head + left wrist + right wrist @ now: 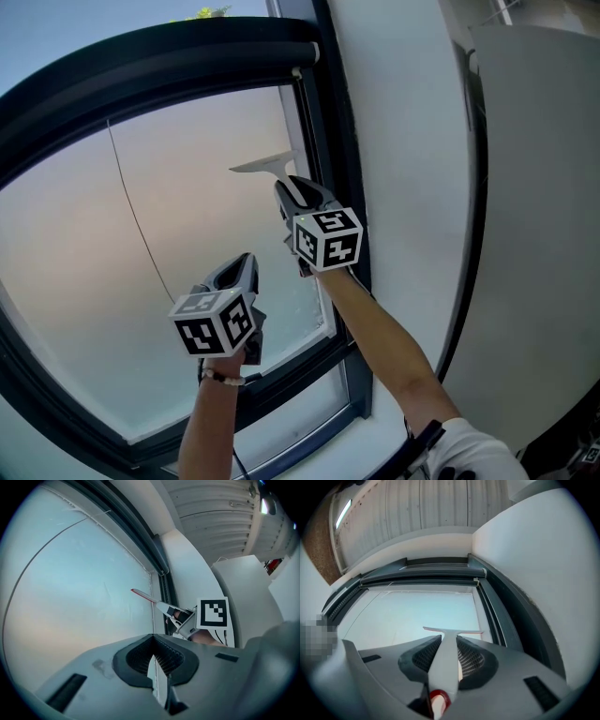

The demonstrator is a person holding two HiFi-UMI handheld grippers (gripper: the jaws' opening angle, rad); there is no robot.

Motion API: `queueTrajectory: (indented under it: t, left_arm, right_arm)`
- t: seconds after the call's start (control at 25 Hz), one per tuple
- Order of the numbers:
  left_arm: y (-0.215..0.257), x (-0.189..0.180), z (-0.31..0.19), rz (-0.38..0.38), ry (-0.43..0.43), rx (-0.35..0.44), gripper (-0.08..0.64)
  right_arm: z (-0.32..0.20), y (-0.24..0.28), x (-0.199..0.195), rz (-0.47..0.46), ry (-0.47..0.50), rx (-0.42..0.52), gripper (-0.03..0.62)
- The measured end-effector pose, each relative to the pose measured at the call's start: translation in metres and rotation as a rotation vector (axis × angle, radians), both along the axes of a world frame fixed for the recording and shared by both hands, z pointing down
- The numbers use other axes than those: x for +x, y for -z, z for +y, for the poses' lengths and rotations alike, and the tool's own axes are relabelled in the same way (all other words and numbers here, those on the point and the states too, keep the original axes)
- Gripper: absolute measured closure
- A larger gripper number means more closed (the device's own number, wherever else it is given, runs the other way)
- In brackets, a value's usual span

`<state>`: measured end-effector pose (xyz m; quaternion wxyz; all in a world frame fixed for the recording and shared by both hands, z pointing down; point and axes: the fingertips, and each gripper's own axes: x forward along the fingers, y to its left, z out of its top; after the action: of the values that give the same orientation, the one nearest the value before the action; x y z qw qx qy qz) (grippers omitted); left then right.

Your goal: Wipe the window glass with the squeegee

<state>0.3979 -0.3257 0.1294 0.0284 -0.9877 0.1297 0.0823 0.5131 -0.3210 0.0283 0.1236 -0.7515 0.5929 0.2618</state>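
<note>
The right gripper (445, 656) clamps the squeegee (452, 631) by its handle, blade crosswise just ahead, at the right edge of the glass (417, 611). The left gripper (157, 667) is closed and empty.

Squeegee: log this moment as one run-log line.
right tool: shut on squeegee handle | blade: up by window glass, upper right near frame, contact unclear | left tool: shut, empty, held lower

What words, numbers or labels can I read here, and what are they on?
None: no readable words, numbers or brands show in any view.
Marker cube of the left hand-held gripper: black-and-white squares only, no letters.
Right hand-held gripper: the same on its cube.
White plastic squeegee and window glass: no print visible.
</note>
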Motion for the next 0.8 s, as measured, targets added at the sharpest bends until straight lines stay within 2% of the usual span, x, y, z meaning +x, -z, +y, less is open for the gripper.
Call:
queueTrajectory:
  t: [0.36,0.64,0.8]
  left_arm:
    - [-0.04,0.003,-0.005,-0.02,-0.033,-0.057,0.56]
    - [-0.088,0.008,-0.001,-0.067,-0.039,-0.102,0.56]
    - [-0.116,0.012,-0.003,-0.092,-0.069,-0.167,0.56]
  right_arm:
    - [0.0,-0.06,0.0,0.004,-0.023,-0.046,0.505]
    - [0.007,-0.109,0.0,0.012,-0.055,-0.08,0.505]
    - [0.007,-0.135,0.003,0.012,-0.06,-0.098,0.505]
